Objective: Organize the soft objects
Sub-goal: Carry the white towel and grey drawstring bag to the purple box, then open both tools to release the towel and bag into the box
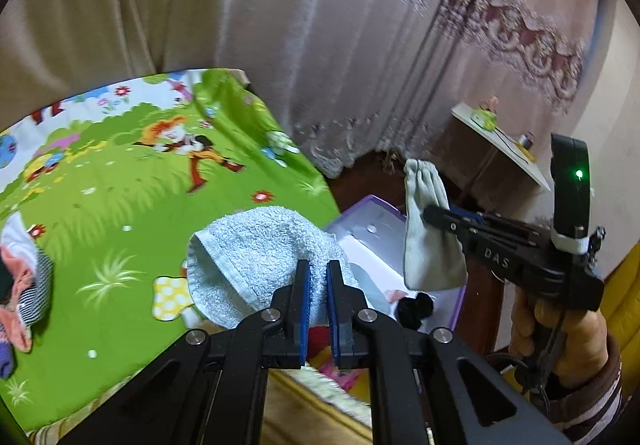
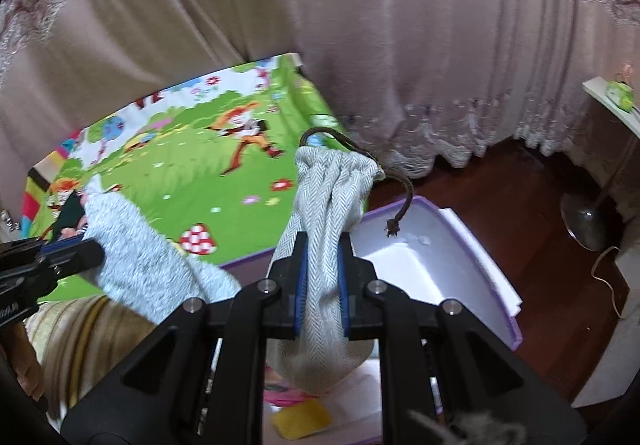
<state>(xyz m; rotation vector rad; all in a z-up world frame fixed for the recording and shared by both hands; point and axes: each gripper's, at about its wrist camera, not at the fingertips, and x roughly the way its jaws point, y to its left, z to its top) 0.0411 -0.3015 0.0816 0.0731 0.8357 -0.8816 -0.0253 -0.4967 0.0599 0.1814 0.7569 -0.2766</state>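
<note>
1. Left wrist view, far left: a small heap of clothes (image 1: 22,285) lies at the edge of the green cartoon play mat (image 1: 120,205).
2. Left wrist view, centre: your left gripper (image 1: 318,273) is clenched on a pale blue towel (image 1: 256,257), which hangs in the air over the mat's near edge.
3. Left wrist view, right of centre: a white box with a purple rim (image 1: 376,217) sits on the dark wooden floor just beside the mat; a black fuzzy item (image 1: 416,307) lies inside it.
4. Left wrist view, right: your right gripper (image 1: 430,213) pinches a grey drawstring pouch (image 1: 428,245) above the box; your right hand (image 1: 560,333) grips the handle.
5. Right wrist view, left: the left gripper's tip (image 2: 86,251) enters from the edge, with the towel (image 2: 140,265) draped from it.
6. Right wrist view, centre: the pouch (image 2: 324,225) sits upright between the right gripper's (image 2: 323,245) blue pads (image 2: 301,277), grasped at mid-body, its brown cord (image 2: 404,197) trailing over the box (image 2: 460,257).
7. Right wrist view, far right: a lamp stand's base (image 2: 584,217) rests on the floor before the curtain (image 2: 400,25).
</note>
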